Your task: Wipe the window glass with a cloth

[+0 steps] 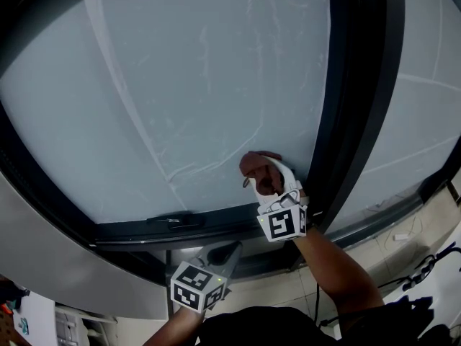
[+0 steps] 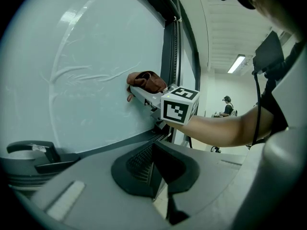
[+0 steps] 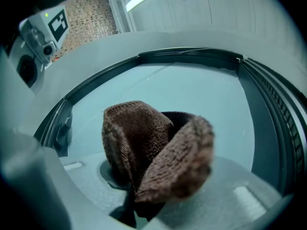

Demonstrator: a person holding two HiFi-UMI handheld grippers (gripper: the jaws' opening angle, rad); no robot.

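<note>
The cloth (image 3: 158,152) is brown terry, thick and nubbly, bunched into two rounded folds that curl toward each other with a dark hollow between them. It is pinched at its lower end in the right tool (image 1: 269,184), whose jaws are clamped on the fabric. In the left gripper view the cloth (image 2: 146,82) lies up against the window glass (image 1: 180,85), at the pane's lower right part, just beside the dark upright frame (image 1: 353,107).

The glass is pale, frosted-looking grey-blue. Thin curved streaks (image 1: 194,168) run across it near the cloth, and fainter marks show higher up. A dark handle (image 1: 173,220) sits on the bottom rail, to the left of the cloth. Past the upright frame there is a second pane (image 1: 425,107) of the same pale tone.

The left tool (image 1: 229,254) is held low, below the bottom rail and away from the glass; its jaws are pressed together with nothing between them.

Below the window is a light tiled floor (image 1: 389,251). In the left gripper view a long ceiling light (image 2: 237,63) glows overhead, and a person (image 2: 226,107) is far off in the room.
</note>
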